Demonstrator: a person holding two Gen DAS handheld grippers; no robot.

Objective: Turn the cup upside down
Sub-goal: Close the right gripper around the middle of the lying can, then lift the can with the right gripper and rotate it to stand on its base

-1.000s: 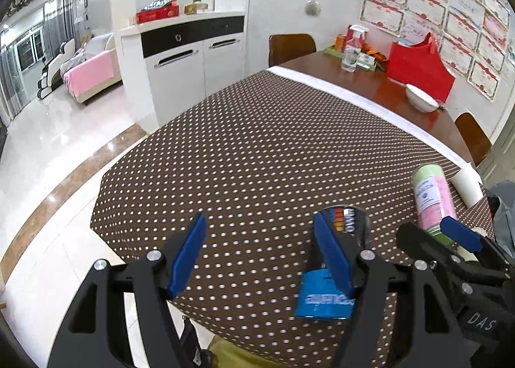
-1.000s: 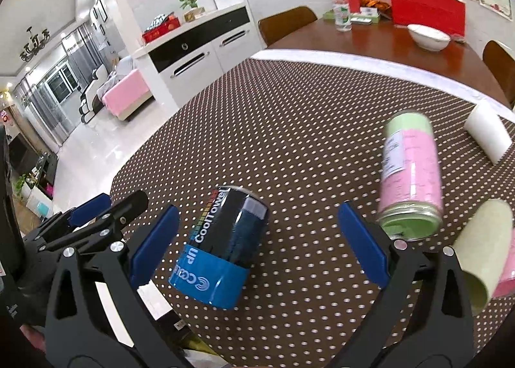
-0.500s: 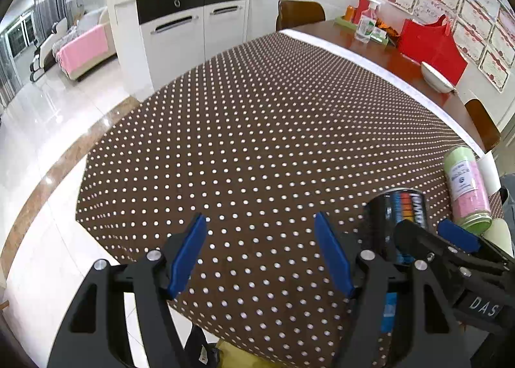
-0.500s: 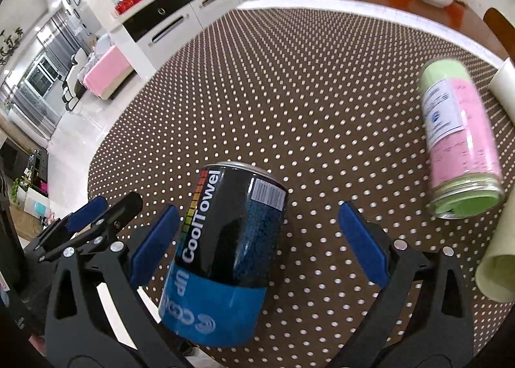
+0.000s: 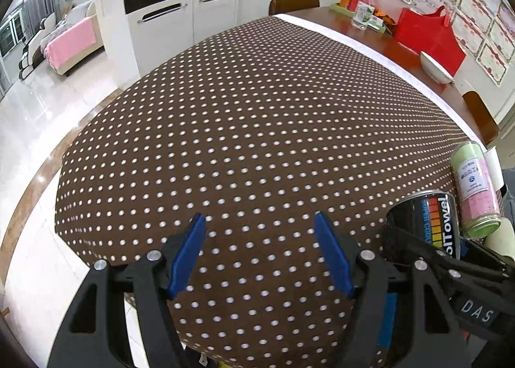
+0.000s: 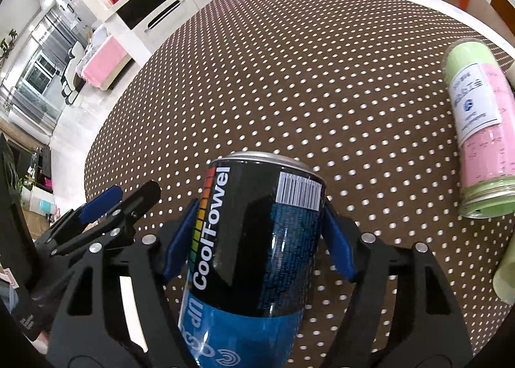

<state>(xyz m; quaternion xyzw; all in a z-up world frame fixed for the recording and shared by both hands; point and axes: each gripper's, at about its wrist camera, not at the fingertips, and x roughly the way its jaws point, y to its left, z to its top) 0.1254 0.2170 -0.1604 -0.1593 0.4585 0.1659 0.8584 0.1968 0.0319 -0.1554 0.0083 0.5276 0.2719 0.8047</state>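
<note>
1. Right wrist view: right tongs (image 6: 257, 233) clenched around the cup (image 6: 257, 239), blue pads pressing both flanks at mid-body, the cup close over the dotted worktop (image 6: 289, 62) near its front edge; whether resting on it or lifted, cannot tell.
2. Left wrist view: left tongs (image 5: 260, 255) released, wide apart, grasping nothing, hovering over bare cloth just left of the cup (image 5: 425, 223).
3. Handling, as a judgement: rigid metal-like cylinder, probably light, glossy wrap likely slippery against the pads; little risk of breaking, some risk of denting under hard squeeze.
4. Best hold, likely: mid-body across the width, as now, leaving both ends free for turning over; firm enough to stop twisting in the pads.
5. Readable print on the cup: "CoolTowel" in white, a rainbow colour strip beside it, a barcode, larger letters on the blue band partly hidden.
6. Other writing: "DAS" on the right tongs' body in the left view; Chinese label on the pink-green canister (image 6: 476, 130), too small to read.
</note>
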